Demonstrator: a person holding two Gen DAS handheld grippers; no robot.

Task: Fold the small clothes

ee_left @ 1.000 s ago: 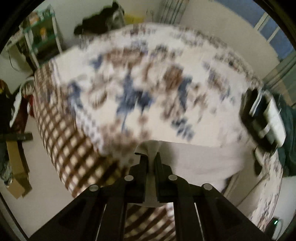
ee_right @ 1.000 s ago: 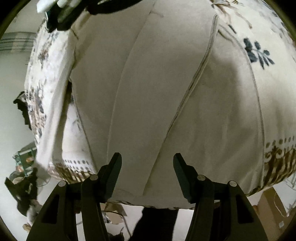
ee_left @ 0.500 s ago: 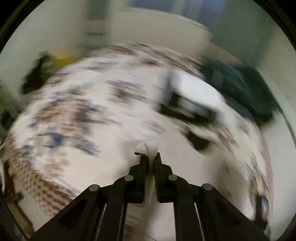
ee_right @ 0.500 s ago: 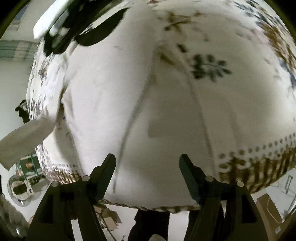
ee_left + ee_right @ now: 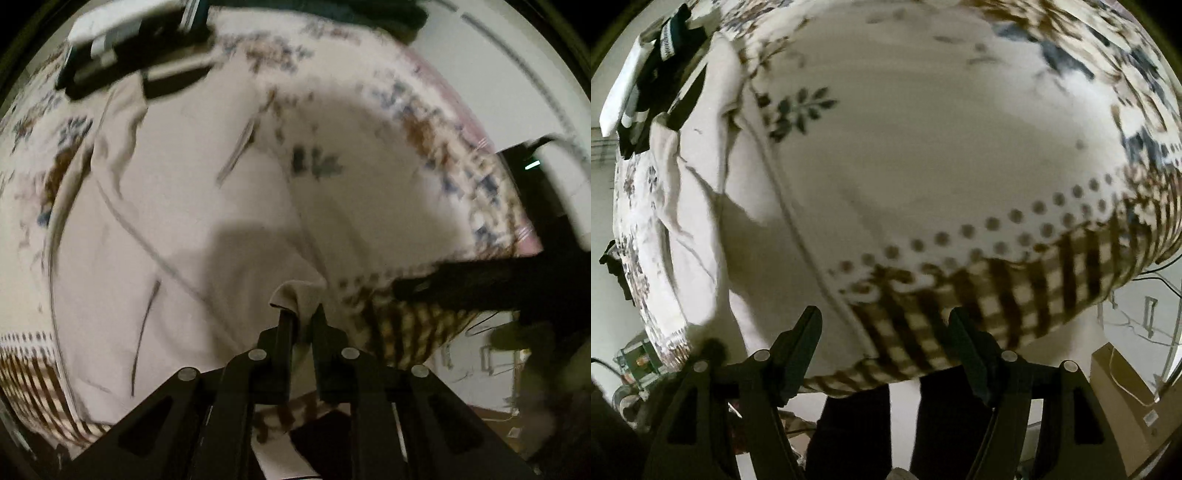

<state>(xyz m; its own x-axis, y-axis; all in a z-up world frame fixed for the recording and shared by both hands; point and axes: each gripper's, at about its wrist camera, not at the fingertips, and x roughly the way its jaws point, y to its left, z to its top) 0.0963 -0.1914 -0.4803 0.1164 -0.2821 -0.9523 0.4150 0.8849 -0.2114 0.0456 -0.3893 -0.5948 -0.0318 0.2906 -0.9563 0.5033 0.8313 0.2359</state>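
Garment [image 5: 155,229] swung over bedspread [image 5: 960,147], left gripper [image 5: 302,314] still clamped.

A wide bed fills most of both views, covered by a cream floral bedspread with blue and brown sprigs [image 5: 923,155]; its border carries a row of brown dots above a brown-and-cream checked band [image 5: 1015,295] that hangs over the near edge. Beyond the bed the pale off-white wall [image 5: 480,66] rises plain, and a dark teal heap of fabric [image 5: 369,14] lies at the far side (too blurred to tell what it is). In the right wrist view a brown cardboard box [image 5: 1119,376] stands on the floor at lower right, thin cables trailing over it, and a small green shelf unit [image 5: 639,360] shows at lower left. The light is dim and warm.
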